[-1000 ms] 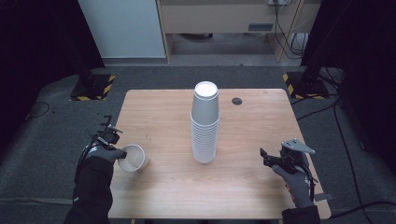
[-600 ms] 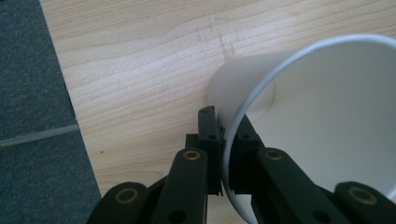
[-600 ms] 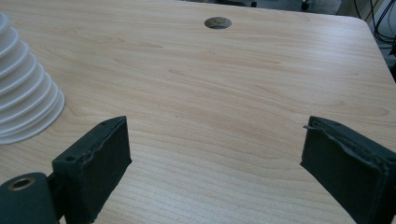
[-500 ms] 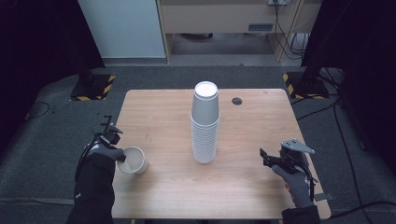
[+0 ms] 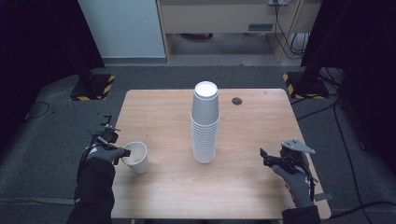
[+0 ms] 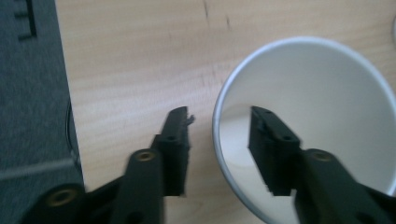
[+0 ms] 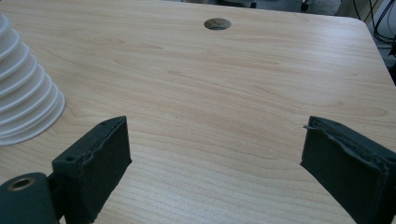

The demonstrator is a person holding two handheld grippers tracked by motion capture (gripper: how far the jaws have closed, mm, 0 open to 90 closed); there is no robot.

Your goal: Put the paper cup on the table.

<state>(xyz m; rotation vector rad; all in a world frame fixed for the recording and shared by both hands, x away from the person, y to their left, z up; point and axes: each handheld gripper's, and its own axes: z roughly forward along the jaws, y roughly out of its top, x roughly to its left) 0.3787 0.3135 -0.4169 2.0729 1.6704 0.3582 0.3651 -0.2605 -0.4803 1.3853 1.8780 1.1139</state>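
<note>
Simply white paper cup (image 5: 136, 157), upright.

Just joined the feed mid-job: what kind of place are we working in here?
Probably a lab or recording studio, not a home: a lone wooden table on grey carpet, black curtains at both sides, hazard-striped stand bases, loose cables behind.

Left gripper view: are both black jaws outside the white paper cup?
No, one jaw is inside the white paper cup, the other outside, straddling its rim.
</note>
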